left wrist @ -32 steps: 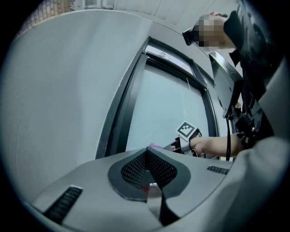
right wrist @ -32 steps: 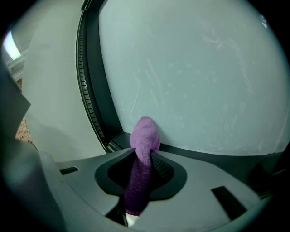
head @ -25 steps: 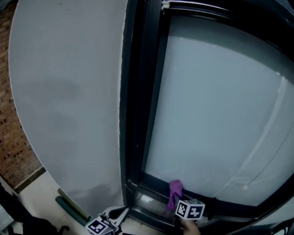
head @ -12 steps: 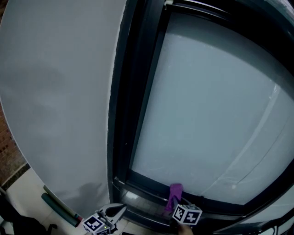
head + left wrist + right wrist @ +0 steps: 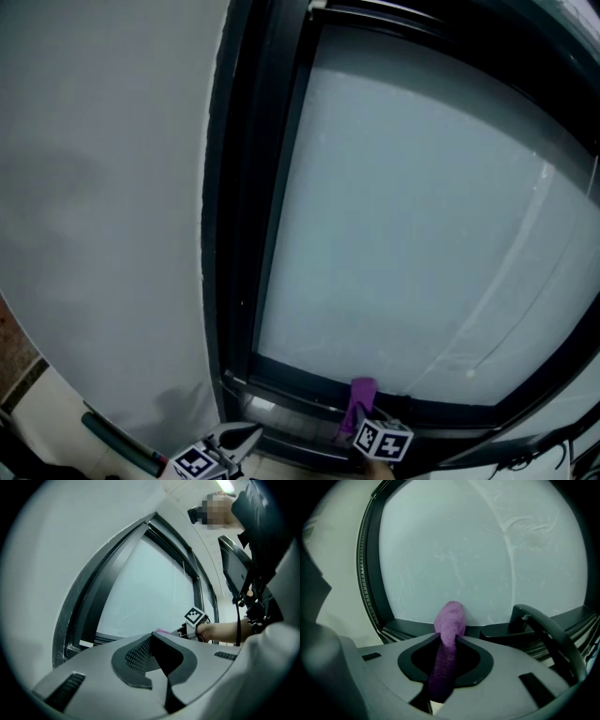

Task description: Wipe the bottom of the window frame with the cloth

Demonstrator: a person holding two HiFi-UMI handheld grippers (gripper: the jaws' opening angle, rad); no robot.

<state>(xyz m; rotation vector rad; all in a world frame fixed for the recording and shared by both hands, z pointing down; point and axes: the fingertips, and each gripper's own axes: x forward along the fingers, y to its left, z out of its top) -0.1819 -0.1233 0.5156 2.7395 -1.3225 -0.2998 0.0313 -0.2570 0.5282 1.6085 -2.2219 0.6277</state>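
cloth [image 5: 449, 620] – purple, bunched into a narrow roll and pinched between the jaws of the right gripper [image 5: 449, 643]. its free end stands past the jaw tips and presses where the glass [image 5: 478, 550] meets the bottom rail of the window frame [image 5: 412, 629]. its lower end runs down into the jaw gap and is lost in shadow.

in the head view the cloth [image 5: 360, 399] stands upright at the bottom rail [image 5: 300, 392]. the right gripper [image 5: 361, 424] is mostly cut off by the lower edge, and only its marker cube [image 5: 382, 440] is clear. contact with the rail is hard to judge there; the right gripper view shows it. a dark curved handle [image 5: 541, 623] just right of the cloth shows in the right gripper view only.

left gripper [image 5: 152, 635] – jaw tips pressed together, nothing between them, held left of the cloth and apart from the frame. in the head view the left gripper [image 5: 246, 437] is half cropped.

only the left gripper view shows the person's forearm [image 5: 222, 631], and just a sliver of cloth above its own jaws.

a grey wall [image 5: 103, 206] lies left of the frame. a dark rod-like thing [image 5: 117, 443] at lower left is too cropped to identify.
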